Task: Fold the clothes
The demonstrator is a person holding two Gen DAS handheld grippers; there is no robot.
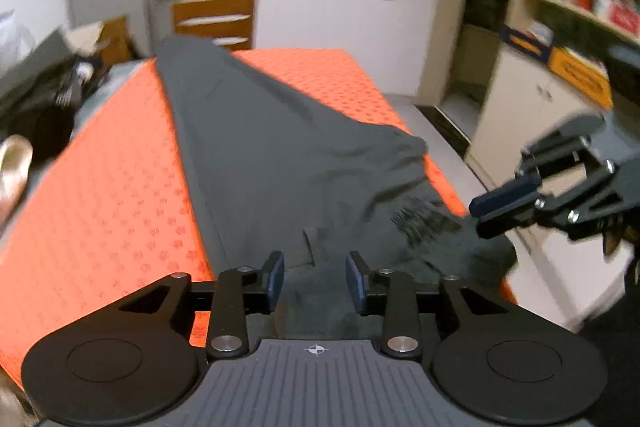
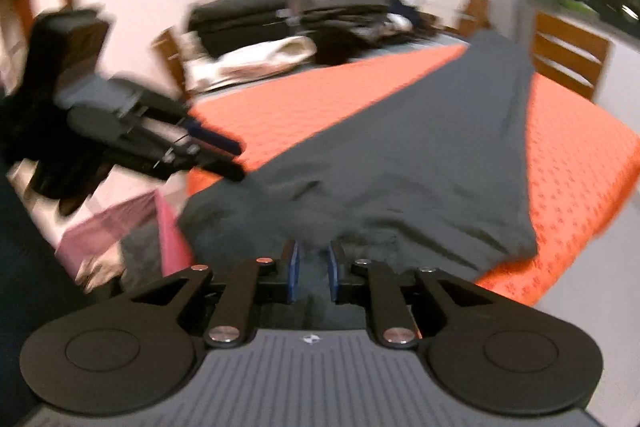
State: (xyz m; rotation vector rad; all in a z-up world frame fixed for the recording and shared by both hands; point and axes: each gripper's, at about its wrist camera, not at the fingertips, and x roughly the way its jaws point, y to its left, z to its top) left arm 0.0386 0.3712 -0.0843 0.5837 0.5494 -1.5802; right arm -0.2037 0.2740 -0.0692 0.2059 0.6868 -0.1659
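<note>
Close in, the left gripper [image 1: 316,281] stands partly open, its pads either side of the waist end of the dark grey trousers [image 1: 280,163]; whether they pinch cloth I cannot tell. The right gripper [image 2: 313,269] looks narrower, cloth between its pads. The fabric is soft, light and limp, and probably best taken at the waistband corners. Beyond the grippers the trouser legs taper across the orange tablecloth [image 1: 104,195], with bare cloth on both sides and a table edge near the right gripper.
</note>
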